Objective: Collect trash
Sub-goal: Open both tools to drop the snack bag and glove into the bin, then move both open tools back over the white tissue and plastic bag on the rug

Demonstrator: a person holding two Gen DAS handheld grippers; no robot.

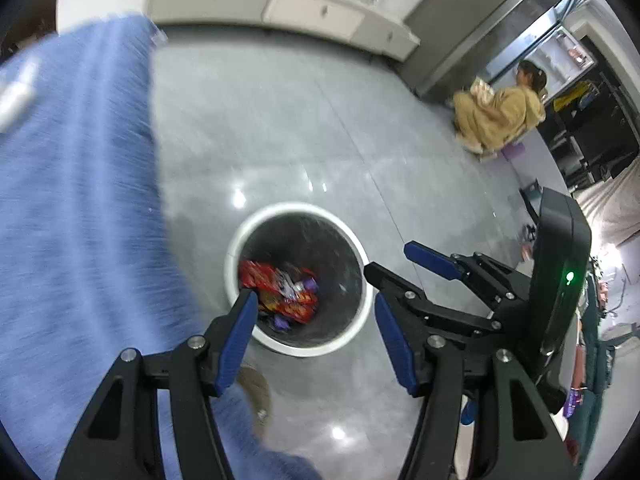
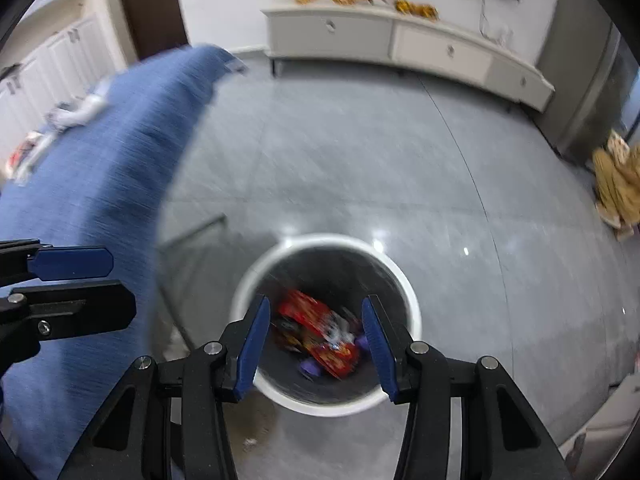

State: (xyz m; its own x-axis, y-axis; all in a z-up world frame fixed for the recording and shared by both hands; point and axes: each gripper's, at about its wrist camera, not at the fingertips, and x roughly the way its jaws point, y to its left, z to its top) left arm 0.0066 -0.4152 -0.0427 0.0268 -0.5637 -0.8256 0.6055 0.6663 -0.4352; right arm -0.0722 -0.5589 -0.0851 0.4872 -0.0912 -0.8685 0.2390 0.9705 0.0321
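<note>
On the left, a blue cloth [image 2: 92, 184] covers a raised surface, and a few pale scraps [image 2: 76, 114] lie on its far end; they are too blurred to name. If they are paper or wrappers, they should be light, limp and crushable, best pinched at a loose edge or a bunched fold. Toward the middle, the left gripper [image 1: 316, 336] hangs over the white-rimmed bin [image 1: 362, 320], jaws apart and empty. The right gripper [image 2: 314, 340], also parted and empty, hangs over the same bin. Red and purple wrappers [image 2: 320, 334] lie at its bottom, thin, slick and crinkly.
</note>
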